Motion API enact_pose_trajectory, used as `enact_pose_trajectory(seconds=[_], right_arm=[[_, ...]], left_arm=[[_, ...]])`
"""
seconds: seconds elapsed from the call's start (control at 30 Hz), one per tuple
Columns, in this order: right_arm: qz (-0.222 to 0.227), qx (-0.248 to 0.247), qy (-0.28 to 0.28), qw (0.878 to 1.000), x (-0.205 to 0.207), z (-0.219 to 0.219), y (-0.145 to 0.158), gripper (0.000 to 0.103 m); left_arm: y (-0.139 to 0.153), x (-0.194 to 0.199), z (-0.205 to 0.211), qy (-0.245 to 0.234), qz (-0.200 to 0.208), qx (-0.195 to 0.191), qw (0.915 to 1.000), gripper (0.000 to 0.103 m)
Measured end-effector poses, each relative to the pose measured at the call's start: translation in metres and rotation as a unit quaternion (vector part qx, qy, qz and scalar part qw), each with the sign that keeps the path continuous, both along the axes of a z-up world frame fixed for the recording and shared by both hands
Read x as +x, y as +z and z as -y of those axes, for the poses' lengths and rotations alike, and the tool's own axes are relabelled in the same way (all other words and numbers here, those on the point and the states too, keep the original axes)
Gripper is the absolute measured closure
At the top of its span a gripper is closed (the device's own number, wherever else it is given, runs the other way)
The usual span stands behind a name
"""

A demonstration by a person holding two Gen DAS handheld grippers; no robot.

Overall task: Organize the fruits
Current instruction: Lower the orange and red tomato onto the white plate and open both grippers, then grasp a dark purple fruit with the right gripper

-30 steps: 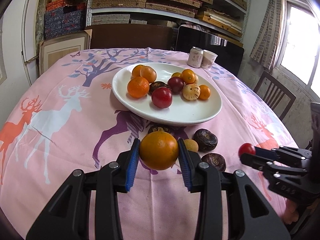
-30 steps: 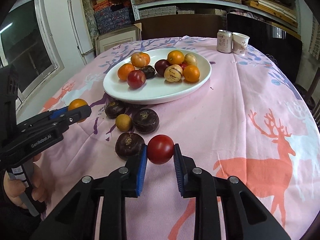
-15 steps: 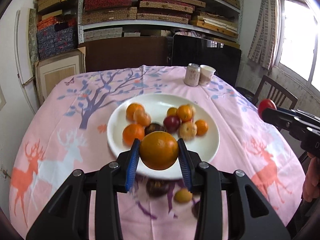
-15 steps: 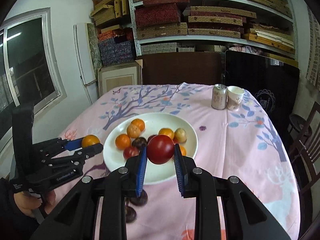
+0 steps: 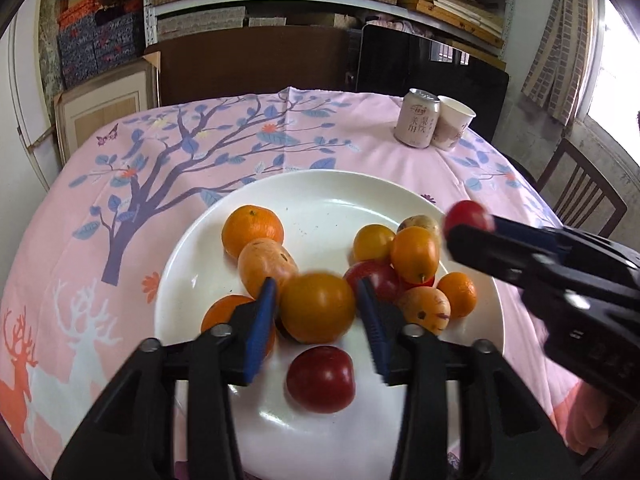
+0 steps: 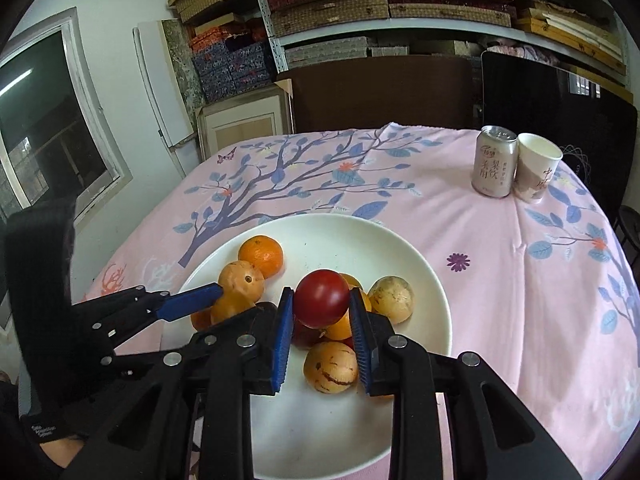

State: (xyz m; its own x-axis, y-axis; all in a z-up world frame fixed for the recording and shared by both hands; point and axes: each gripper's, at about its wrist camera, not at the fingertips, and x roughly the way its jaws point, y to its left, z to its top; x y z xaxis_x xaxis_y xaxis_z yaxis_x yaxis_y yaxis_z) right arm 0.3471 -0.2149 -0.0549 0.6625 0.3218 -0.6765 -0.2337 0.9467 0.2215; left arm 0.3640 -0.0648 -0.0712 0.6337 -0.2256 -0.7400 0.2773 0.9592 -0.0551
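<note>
A: Both grippers now over the plate point(image 5: 420, 208) — a second ago they hung low over the pink cloth by the loose dark fruits; those fruits have dropped out of view.

B: Orange first?

A: Orange point(image 5: 318, 307) sits between the jaws of the left gripper point(image 5: 318, 312), above the plate's near half. Jaws are opening; a sliver of gap shows at each blue pad, fruit slightly blurred. Looks released or close to it, in my reading.

B: And the other side?

A: Right gripper point(image 6: 321, 316) holds the red fruit point(image 6: 322, 304) in a narrow grip, pads pressed on both flanks, above the cluster at the plate's middle.

B: What lies underneath?

A: Another red fruit point(image 5: 321, 379) just below the orange on bare plate, a tangerine point(image 5: 253, 231) at the far left, and a speckled yellow fruit point(image 6: 330, 367) under the right gripper. Beyond the plate, a can point(image 6: 493, 162) and paper cup point(image 6: 536, 168) stand touching on the worktop.

B: Risks?

A: Orange may land on rounded fruit — it could roll toward the near rim and off onto the cloth. Same for the red one if dropped onto the pile, not into a gap. The two grippers are near each other; crossing paths could knock fruit loose.
</note>
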Motion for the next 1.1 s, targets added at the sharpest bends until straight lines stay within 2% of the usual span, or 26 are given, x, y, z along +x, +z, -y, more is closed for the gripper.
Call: enact_pose_trajectory(seconds=[0.03, 0.07, 0.1, 0.17, 0.37, 0.43, 0.5, 0.67, 0.77, 0.83, 0.97, 1.1], right_arm=[[-0.002, 0.001, 0.004, 1.000, 0.003, -0.002, -0.002, 0.074], [-0.003, 0.003, 0.009, 1.000, 0.005, -0.004, -0.003, 0.072], [0.001, 0.000, 0.008, 1.000, 0.006, -0.005, -0.002, 0.065], [0.009, 0.002, 0.006, 1.000, 0.005, -0.006, 0.001, 0.061], [0.011, 0.020, -0.003, 1.000, -0.021, 0.006, 0.012, 0.060], [0.011, 0.028, -0.007, 1.000, -0.042, 0.014, 0.014, 0.058], [0.015, 0.034, -0.011, 0.999, -0.067, 0.020, 0.015, 0.051], [0.010, 0.034, -0.015, 0.999, -0.130, 0.023, 0.004, 0.048], [0.001, 0.028, -0.009, 1.000, -0.164, 0.014, -0.008, 0.040], [-0.016, 0.025, 0.007, 1.000, -0.176, 0.004, -0.019, 0.040], [-0.036, -0.020, 0.038, 0.998, -0.187, -0.028, -0.035, 0.040], [-0.052, -0.036, 0.044, 0.997, -0.185, -0.044, -0.044, 0.040]], left_arm=[[0.001, -0.002, 0.000, 0.002, 0.008, 0.005, 1.0000, 0.047], [0.003, -0.004, 0.000, 0.003, 0.014, 0.006, 0.9999, 0.038], [0.005, -0.007, -0.001, 0.003, 0.020, 0.007, 0.9998, 0.034], [0.010, -0.012, -0.003, 0.004, 0.028, 0.013, 0.9995, 0.032], [0.020, -0.036, -0.016, 0.007, 0.030, 0.013, 0.9994, 0.031], [0.020, -0.056, -0.021, -0.002, 0.032, 0.014, 0.9994, 0.030], [0.018, -0.079, -0.025, -0.015, 0.038, 0.019, 0.9990, 0.029], [0.006, -0.129, -0.039, -0.028, 0.034, 0.026, 0.9987, 0.027], [-0.003, -0.150, -0.054, -0.019, 0.024, 0.017, 0.9994, 0.027], [-0.009, -0.163, -0.065, -0.007, 0.026, 0.018, 0.9995, 0.027], [-0.018, -0.176, -0.086, 0.026, 0.025, 0.018, 0.9992, 0.027], [-0.019, -0.186, -0.093, 0.036, 0.030, 0.015, 0.9988, 0.027]])
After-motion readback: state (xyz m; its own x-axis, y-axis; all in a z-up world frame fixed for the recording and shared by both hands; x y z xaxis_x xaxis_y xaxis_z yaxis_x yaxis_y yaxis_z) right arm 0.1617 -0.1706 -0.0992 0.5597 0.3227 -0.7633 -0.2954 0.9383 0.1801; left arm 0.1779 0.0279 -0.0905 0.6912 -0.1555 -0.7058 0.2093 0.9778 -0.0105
